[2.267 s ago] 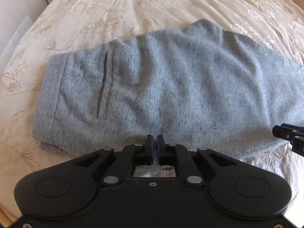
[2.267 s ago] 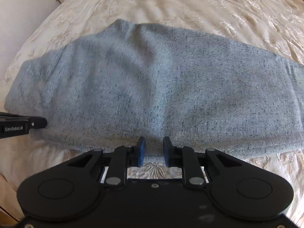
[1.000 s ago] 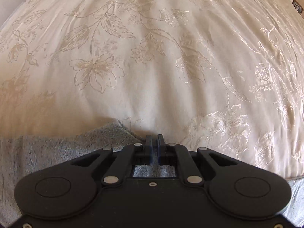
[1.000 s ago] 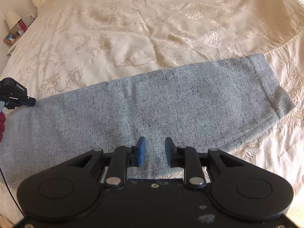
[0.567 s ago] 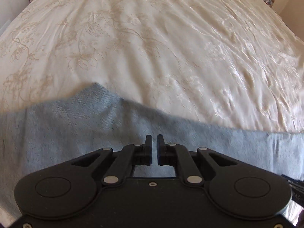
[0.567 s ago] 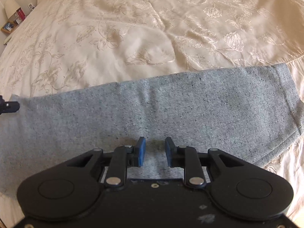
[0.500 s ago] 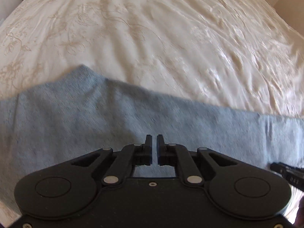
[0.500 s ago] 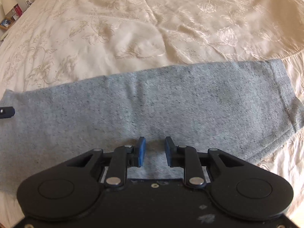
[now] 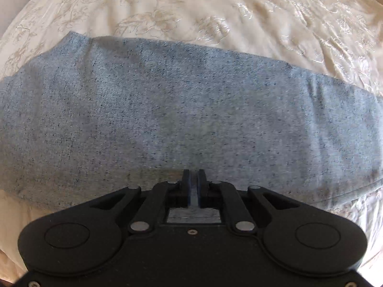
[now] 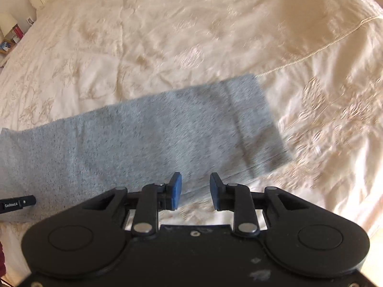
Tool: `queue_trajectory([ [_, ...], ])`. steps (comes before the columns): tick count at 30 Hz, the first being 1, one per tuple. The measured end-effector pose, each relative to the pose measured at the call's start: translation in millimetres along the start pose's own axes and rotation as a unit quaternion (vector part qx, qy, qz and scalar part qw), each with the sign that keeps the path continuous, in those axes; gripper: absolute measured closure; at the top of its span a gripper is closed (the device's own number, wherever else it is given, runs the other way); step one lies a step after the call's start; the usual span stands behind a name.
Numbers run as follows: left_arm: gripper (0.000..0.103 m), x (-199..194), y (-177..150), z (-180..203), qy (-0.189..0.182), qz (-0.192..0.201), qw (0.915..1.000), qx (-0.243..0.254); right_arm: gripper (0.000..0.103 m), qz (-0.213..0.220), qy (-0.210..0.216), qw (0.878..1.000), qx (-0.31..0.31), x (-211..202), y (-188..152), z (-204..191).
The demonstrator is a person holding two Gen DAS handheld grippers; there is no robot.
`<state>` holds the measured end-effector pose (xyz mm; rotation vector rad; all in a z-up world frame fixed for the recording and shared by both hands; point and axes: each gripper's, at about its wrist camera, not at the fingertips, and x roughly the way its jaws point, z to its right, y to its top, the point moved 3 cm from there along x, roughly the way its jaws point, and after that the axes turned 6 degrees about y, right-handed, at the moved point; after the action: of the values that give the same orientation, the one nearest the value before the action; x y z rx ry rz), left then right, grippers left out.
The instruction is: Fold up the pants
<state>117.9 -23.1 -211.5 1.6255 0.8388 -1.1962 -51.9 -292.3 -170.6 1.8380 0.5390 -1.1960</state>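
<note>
One pair of grey pants (image 9: 182,110) lies flat on the bed (image 9: 215,7), stretched as a long band from left to right over the cream bedspread with flower embroidery. In the left wrist view the cloth fills nearly the whole width, and its near edge runs just under the left gripper (image 9: 193,184). The fingers of this gripper are almost together, with only a thin slit between them; I cannot tell if any cloth is caught in it. The right wrist view shows what the other does not: the leg end (image 10: 258,124) with its hem, lying on the bedspread. The right gripper (image 10: 195,189) has its blue-padded fingers (image 10: 176,189) wide apart and holds nothing, above the near edge of the pants. At the far left of this view, the tip of the left gripper rests over the cloth.
</note>
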Motion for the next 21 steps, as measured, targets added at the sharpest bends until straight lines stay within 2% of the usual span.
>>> queue_trajectory([
  [2, 0.091, -10.1, 2.8, 16.7, -0.004, 0.008, 0.9999, -0.005, 0.071, 0.016, 0.002, 1.0, -0.003, -8.5, 10.0, 26.0],
  [4, 0.091, -16.4, 4.7, 35.2, -0.016, 0.009, 0.9998, -0.009, 0.069, 0.014, 0.004, 1.0, 0.0, -8.6, 16.0, 49.7],
  [11, 0.091, -20.7, -4.8, 104.1, -0.037, 0.001, 0.999, 0.027, 0.067, -0.05, 0.064, 0.996, 0.042, 19.8, 28.7, 110.1],
  [16, 0.091, -21.3, -17.0, 118.2, -0.03, -0.019, 0.999, 0.028, 0.064, -0.074, 0.107, 0.99, 0.054, 47.3, 31.5, 124.8],
  [21, 0.091, -28.5, -28.6, 106.6, -0.014, -0.03, 0.9994, 0.008, 0.06, -0.092, 0.131, 0.986, 0.053, 73.9, 39.9, 122.5],
])
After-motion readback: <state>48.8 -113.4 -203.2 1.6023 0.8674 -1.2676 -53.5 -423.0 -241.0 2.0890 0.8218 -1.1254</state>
